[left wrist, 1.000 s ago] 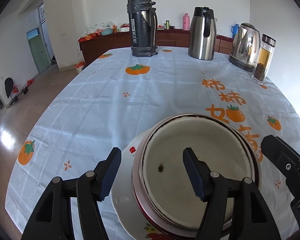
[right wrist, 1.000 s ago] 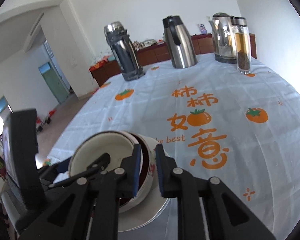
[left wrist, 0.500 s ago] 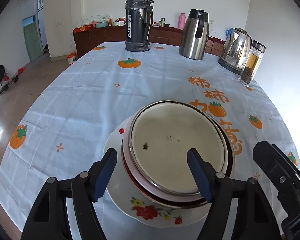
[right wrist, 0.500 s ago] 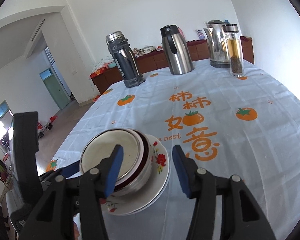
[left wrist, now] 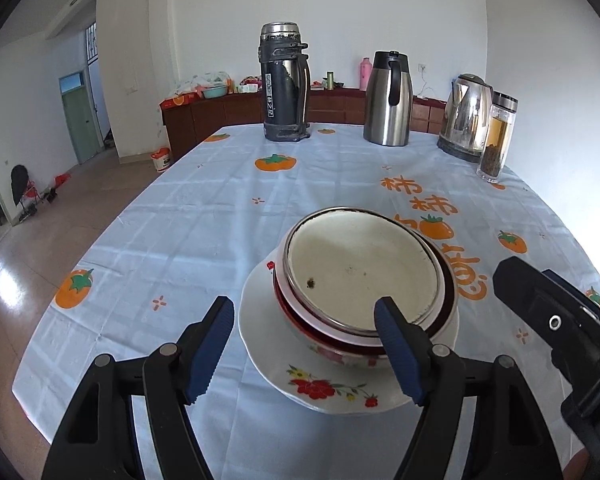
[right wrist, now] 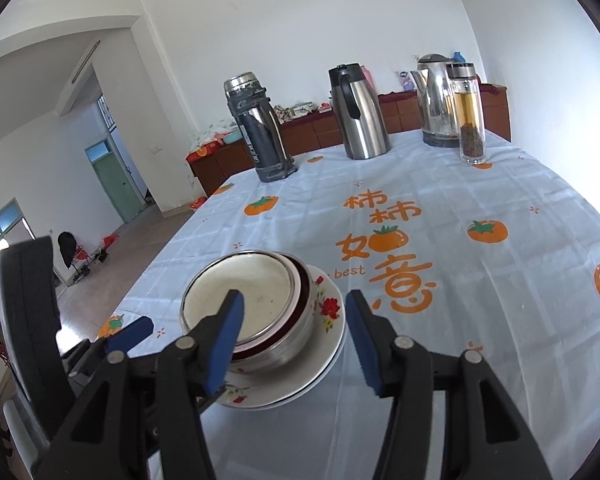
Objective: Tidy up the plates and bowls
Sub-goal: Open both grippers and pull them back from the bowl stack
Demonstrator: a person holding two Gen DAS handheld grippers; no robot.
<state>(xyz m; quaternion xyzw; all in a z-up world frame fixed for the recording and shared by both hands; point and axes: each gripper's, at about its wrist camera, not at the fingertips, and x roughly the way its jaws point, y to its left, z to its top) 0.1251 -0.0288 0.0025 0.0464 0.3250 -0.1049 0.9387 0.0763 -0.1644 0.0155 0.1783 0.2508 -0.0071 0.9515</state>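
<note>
Since the earlier frames both grippers had drawn back from the stack of dishes, which sat further off in both views. The right gripper (right wrist: 296, 340) had just been opening its blue-padded fingers (right wrist: 226, 338) off the bowls' rim; they now stood apart with nothing pressed between them, the stack only seen through the gap. The left gripper (left wrist: 304, 354) was likewise released and empty.

The white enamel bowl with a dark metal rim (left wrist: 360, 268) sat nested in a red-banded bowl (left wrist: 446, 280), and both rested on the white floral plate (left wrist: 324, 388) at the near part of the worktop (left wrist: 204, 216), which was covered by a pale blue cloth printed with orange persimmons. The stack looked finished, so the task seemed near its end.

The risk I judged was a trailing finger catching the plate's edge on withdrawal, which could drag the stack toward the worktop's near edge. The top bowl also seemed to sit slightly off-centre, so a knock might tip it.

Whether a second plate lay under the floral one was hard to tell. The worktop's near edge was hidden behind the grippers.
</note>
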